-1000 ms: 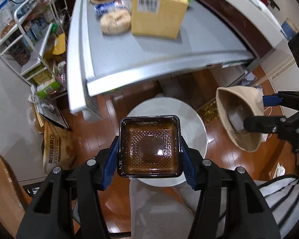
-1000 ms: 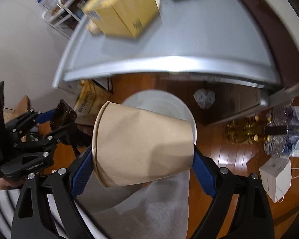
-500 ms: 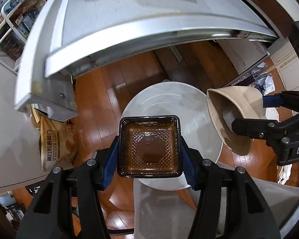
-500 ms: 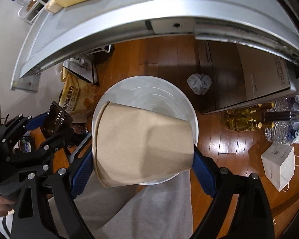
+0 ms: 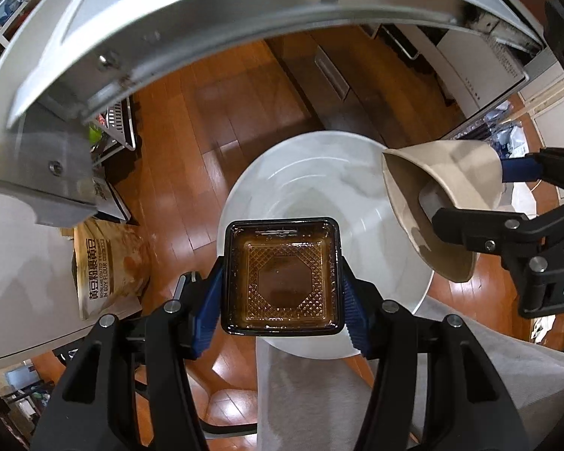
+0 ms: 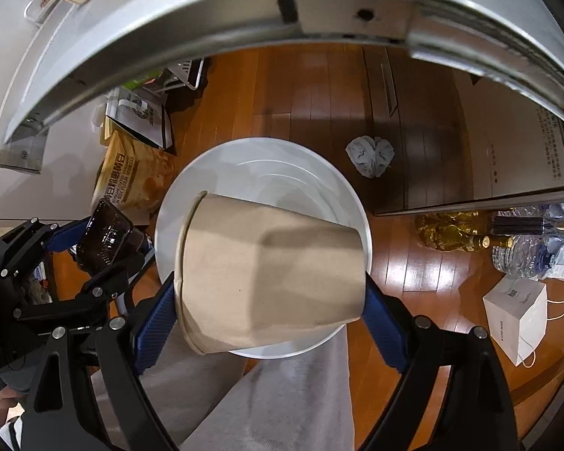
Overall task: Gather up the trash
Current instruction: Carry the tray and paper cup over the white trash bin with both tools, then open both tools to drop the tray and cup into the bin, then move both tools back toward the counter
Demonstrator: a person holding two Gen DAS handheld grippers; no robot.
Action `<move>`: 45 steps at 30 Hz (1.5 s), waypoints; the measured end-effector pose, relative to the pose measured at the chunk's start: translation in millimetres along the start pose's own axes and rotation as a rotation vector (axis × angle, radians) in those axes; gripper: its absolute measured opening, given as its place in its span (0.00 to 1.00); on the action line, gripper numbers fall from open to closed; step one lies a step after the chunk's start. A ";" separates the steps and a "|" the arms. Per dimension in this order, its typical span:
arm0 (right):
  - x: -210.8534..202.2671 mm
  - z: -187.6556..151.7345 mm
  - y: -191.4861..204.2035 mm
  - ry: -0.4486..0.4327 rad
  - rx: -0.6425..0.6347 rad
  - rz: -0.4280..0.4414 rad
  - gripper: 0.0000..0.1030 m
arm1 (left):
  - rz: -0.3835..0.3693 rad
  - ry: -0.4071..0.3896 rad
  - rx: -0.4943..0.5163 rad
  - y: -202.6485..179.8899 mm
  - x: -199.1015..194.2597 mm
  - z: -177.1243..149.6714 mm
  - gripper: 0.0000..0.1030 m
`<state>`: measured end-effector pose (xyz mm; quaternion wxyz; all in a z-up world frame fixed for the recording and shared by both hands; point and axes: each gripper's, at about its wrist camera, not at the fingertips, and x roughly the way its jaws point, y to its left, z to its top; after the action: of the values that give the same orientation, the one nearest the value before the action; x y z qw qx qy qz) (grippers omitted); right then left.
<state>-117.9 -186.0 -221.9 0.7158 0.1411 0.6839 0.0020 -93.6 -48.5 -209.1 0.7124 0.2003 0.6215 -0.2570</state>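
Drop-off step: my left gripper [image 5: 282, 293] clamps the square dark plastic tray [image 5: 281, 276], my right gripper [image 6: 269, 306] the dented brown paper cup [image 6: 270, 278], both above the round white bin [image 5: 304, 158]; next, release over its opening.

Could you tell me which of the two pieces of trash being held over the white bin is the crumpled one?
The paper cup in the right gripper: its wall is dented, while the square brown tray keeps its shape.
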 end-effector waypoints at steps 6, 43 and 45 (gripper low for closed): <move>9.1 2.0 -1.1 0.019 -0.002 -0.013 0.85 | 0.007 0.023 0.003 -0.3 6.5 -0.2 0.55; -78.4 -23.2 -5.8 -0.107 -0.032 -0.049 0.91 | 0.020 -0.050 -0.042 21.5 -56.4 -20.1 0.86; -106.1 -23.4 2.0 -0.180 -0.065 -0.070 0.91 | 0.022 -0.085 -0.046 21.1 -71.9 -20.2 0.86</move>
<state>-147.3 -200.2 -118.3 0.7783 0.0933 0.6208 -0.0135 -103.3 -11.3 -141.7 0.7453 0.1796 0.5942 -0.2432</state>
